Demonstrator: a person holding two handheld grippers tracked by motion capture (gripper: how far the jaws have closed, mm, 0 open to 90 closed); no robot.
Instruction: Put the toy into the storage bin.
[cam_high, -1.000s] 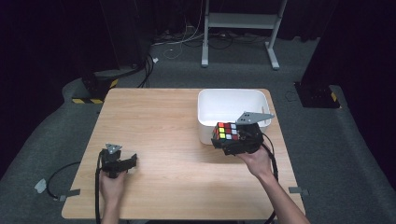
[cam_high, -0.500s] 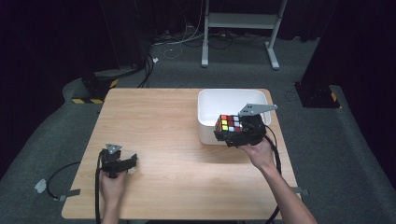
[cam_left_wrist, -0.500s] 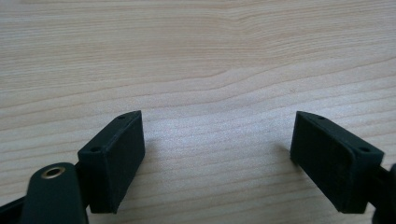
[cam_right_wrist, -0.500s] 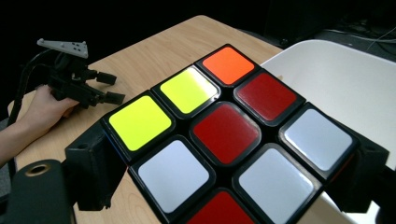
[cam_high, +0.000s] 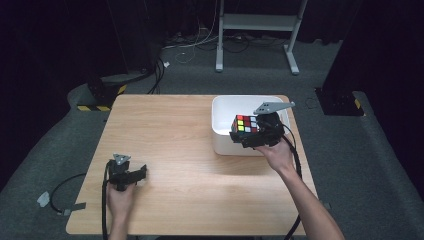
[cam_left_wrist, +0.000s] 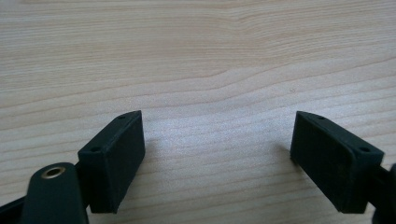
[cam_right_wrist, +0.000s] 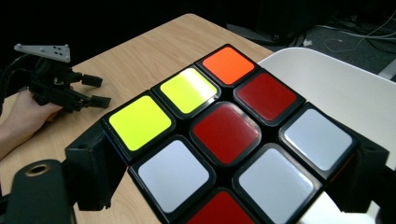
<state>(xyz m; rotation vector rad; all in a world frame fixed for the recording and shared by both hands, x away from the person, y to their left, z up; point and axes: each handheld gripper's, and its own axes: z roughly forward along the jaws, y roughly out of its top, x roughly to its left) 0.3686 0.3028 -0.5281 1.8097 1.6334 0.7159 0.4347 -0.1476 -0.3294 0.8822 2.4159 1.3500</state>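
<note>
We see right gripper (cam_high: 248, 134) fingers pinching multicoloured plastic puzzle cube (cam_high: 244, 124) above white rectangular plastic bin (cam_high: 222, 107) at bench (cam_high: 170, 130) right edge; left gripper (cam_high: 140, 172) fingers spread, empty, near front-left corner.

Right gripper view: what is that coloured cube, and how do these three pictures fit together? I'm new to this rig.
No robot arm here: a person holds a two-jaw gripper in each hand at a wooden table. The high view looks down from above the person's side. Each of the other two pictures comes from a camera riding on one gripper, looking along its black jaws.

The cube is a puzzle cube with coloured tiles. The right gripper is shut on it, a jaw pressing each side, and carries it at the front edge of the white bin. The left gripper rests low near the table's front left, jaws open with bare wood between them.
</note>
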